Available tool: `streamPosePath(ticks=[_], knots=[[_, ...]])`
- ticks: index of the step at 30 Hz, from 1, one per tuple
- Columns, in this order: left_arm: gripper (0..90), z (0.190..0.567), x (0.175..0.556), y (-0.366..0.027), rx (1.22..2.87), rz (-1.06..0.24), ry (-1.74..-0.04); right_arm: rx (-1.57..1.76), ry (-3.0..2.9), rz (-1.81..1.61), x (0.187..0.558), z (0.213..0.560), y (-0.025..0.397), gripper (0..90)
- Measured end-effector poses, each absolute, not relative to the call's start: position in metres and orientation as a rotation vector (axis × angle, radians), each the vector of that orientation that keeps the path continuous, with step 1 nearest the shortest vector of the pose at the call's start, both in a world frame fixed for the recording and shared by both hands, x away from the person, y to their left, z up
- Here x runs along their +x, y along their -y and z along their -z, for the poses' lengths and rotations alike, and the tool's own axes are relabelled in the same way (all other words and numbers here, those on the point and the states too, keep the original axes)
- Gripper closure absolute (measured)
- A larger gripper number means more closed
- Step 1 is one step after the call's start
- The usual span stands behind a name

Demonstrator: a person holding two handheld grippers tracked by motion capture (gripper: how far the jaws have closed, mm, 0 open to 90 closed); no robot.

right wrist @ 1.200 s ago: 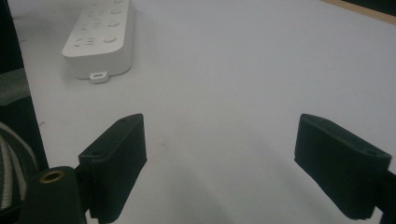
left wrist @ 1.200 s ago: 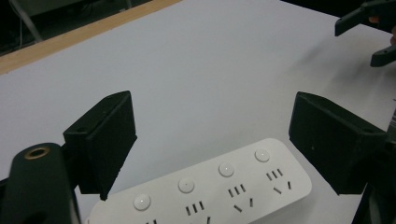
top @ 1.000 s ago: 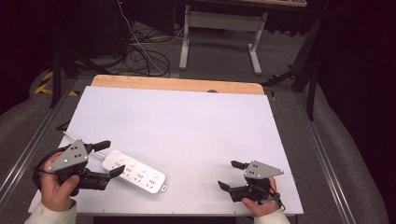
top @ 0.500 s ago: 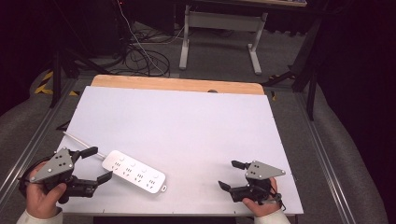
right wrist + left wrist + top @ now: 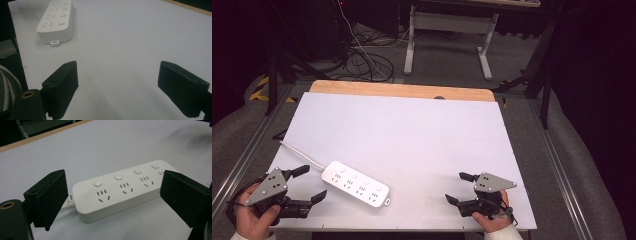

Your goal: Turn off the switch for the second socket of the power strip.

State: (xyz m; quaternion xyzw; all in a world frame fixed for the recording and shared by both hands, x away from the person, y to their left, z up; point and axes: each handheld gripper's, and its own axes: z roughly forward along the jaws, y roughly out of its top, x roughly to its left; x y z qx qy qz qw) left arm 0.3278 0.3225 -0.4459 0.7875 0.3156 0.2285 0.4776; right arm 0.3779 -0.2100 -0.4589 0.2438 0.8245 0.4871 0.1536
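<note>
Jaws of both grippers gape, empty; power strip (image 5: 120,188) buttons (left gripper view) look round

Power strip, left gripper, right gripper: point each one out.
power strip (image 5: 355,184): high view, middle of its white top face.
left gripper (image 5: 307,183): high view, gap midway between its open jaw tips.
right gripper (image 5: 457,187): high view, gap midway between its open jaw tips.

The left gripper (image 5: 307,184) has let go, seemingly, of the power strip (image 5: 356,184).
</note>
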Motion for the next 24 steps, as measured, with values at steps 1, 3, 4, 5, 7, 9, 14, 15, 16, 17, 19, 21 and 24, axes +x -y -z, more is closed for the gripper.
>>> streamPosePath(ticks=[1, 3, 4, 5, 7, 9, 14, 15, 16, 17, 19, 21, 24], knots=[[8.2, 0.448, 0.327, -0.323, 1.925, -0.567, -0.771, 0.7, -2.361, -1.398, 0.378, 0.459, 0.21, 17.3], [8.3, 0.452, 0.326, -0.324, 1.932, -0.573, -0.773, 0.701, -2.361, -1.398, 0.378, 0.459, 0.21, 17.3], [8.3, 0.453, 0.326, -0.324, 1.936, -0.571, -0.774, 0.702, -2.363, -1.398, 0.378, 0.459, 0.21, 17.3], [8.3, 0.455, 0.324, -0.325, 1.939, -0.562, -0.783, 0.702, -2.364, -1.399, 0.378, 0.459, 0.21, 17.3], [8.3, 0.458, 0.323, -0.327, 1.937, -0.561, -0.793, 0.701, -2.364, -1.399, 0.378, 0.459, 0.21, 17.3], [8.2, 0.461, 0.322, -0.329, 1.937, -0.573, -0.797, 0.702, -2.362, -1.402, 0.378, 0.459, 0.211, 17.3], [8.0, 0.472, 0.318, -0.333, 1.92, -0.559, -0.831, 0.705, -2.362, -1.406, 0.378, 0.459, 0.211, 17.3], [8.0, 0.474, 0.318, -0.333, 1.922, -0.555, -0.844, 0.706, -2.363, -1.407, 0.379, 0.459, 0.211, 17.3], [8.0, 0.476, 0.317, -0.334, 1.926, -0.551, -0.86, 0.706, -2.364, -1.407, 0.379, 0.459, 0.211, 17.3], [8.0, 0.477, 0.317, -0.334, 1.921, -0.547, -0.875, 0.707, -2.365, -1.407, 0.379, 0.459, 0.211, 17.3], [8.0, 0.479, 0.317, -0.335, 1.92, -0.542, -0.893, 0.711, -2.365, -1.409, 0.379, 0.459, 0.211, 17.3], [8.0, 0.478, 0.317, -0.335, 1.924, -0.545, -0.899, 0.712, -2.364, -1.411, 0.379, 0.459, 0.211, 17.2], [8.0, 0.476, 0.317, -0.333, 1.907, -0.54, -0.912, 0.714, -2.365, -1.412, 0.38, 0.459, 0.212, 17.3]])
